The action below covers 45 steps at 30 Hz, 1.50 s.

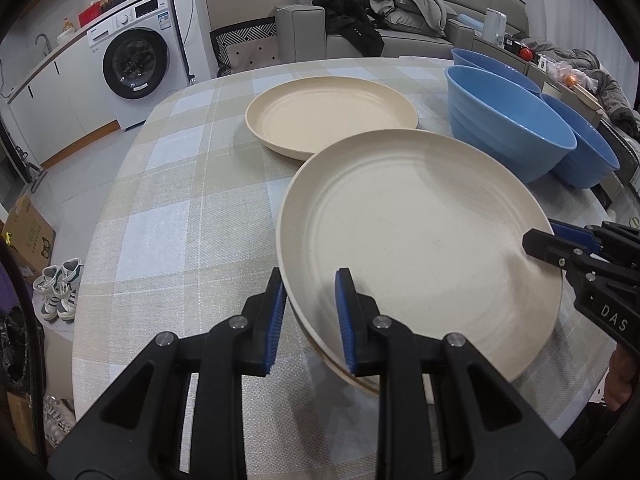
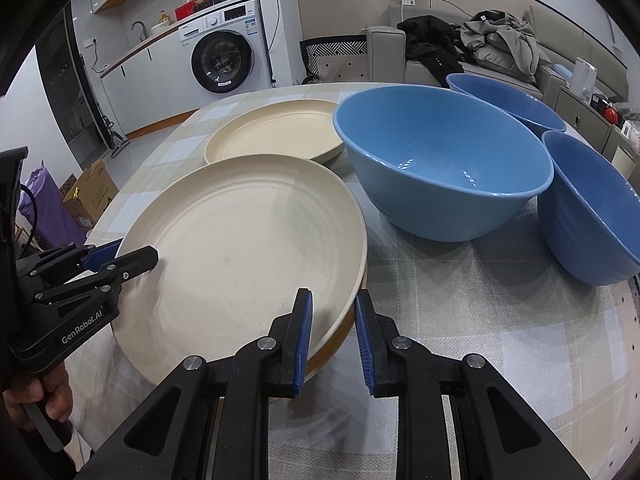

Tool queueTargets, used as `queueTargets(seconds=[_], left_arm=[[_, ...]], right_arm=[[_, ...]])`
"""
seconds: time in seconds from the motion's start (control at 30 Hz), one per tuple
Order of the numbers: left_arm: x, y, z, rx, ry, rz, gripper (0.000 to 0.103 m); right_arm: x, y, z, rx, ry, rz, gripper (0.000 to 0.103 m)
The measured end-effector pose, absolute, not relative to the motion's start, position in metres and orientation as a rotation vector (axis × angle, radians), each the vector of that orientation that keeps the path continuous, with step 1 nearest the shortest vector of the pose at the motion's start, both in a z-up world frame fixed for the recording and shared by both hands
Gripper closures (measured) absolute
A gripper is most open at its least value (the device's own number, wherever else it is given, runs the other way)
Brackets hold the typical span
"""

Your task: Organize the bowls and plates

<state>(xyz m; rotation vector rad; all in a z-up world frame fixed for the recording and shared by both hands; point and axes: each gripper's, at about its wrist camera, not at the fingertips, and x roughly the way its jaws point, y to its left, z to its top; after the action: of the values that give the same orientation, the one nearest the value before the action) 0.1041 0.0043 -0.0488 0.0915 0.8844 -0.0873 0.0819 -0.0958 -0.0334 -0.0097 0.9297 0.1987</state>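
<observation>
Plates are the matter here: a cream top plate (image 1: 416,240) sits on a second plate (image 2: 340,344), whose darker rim shows just beneath it at the near edge, on the checked tablecloth (image 1: 168,216). Both grippers straddle that top plate's rim from opposite sides. The left gripper (image 1: 310,316) has its rim running between the blue pads, one finger outside and one over the plate's inner face, the jaws part open with a visible gap to the rim, so not yet clamped. The right gripper (image 2: 333,334) stands likewise, its jaws narrow but not closed, the rim between them. Neither hand is nearer; each is at the rim. Ahead of both claws, beyond the stack, lies a third plate (image 1: 332,116), touching or just beside the stack's far edge. Three blue bowls (image 2: 440,160) stand beside the right claw's forward line. Judged from this, the coming move turns on the third plate lying straight ahead.
</observation>
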Motion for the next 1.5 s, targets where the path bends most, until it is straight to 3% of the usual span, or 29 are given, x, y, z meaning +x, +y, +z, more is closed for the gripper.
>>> queueTargets(seconds=[0.87,0.97,1.07,1.3,1.4,1.5], left_arm=[[0.108,0.008,-0.057,0.102,0.930,-0.102,0.079],[0.109,0.011,-0.058,0.075,0.939,-0.110,0.072],[0.109,0.014,-0.057,0.060,0.935,-0.103,0.062],[0.107,0.019,-0.046,0.012,0.898,-0.112,0.025],[0.107,0.022,-0.041,-0.008,0.887,-0.096,0.018],[0.109,0.027,-0.039,-0.039,0.884,-0.084,0.001]], right_arm=[[0.072,-0.091,-0.038,-0.061,0.895,0.176,0.078],[0.072,-0.092,-0.038,-0.051,0.896,0.196,0.073],[0.071,-0.094,-0.037,-0.025,0.894,0.233,0.061],[0.072,-0.096,-0.033,0.013,0.888,0.278,0.037],[0.071,-0.097,-0.031,0.027,0.872,0.293,0.030],[0.071,-0.098,-0.029,0.035,0.861,0.306,0.018]])
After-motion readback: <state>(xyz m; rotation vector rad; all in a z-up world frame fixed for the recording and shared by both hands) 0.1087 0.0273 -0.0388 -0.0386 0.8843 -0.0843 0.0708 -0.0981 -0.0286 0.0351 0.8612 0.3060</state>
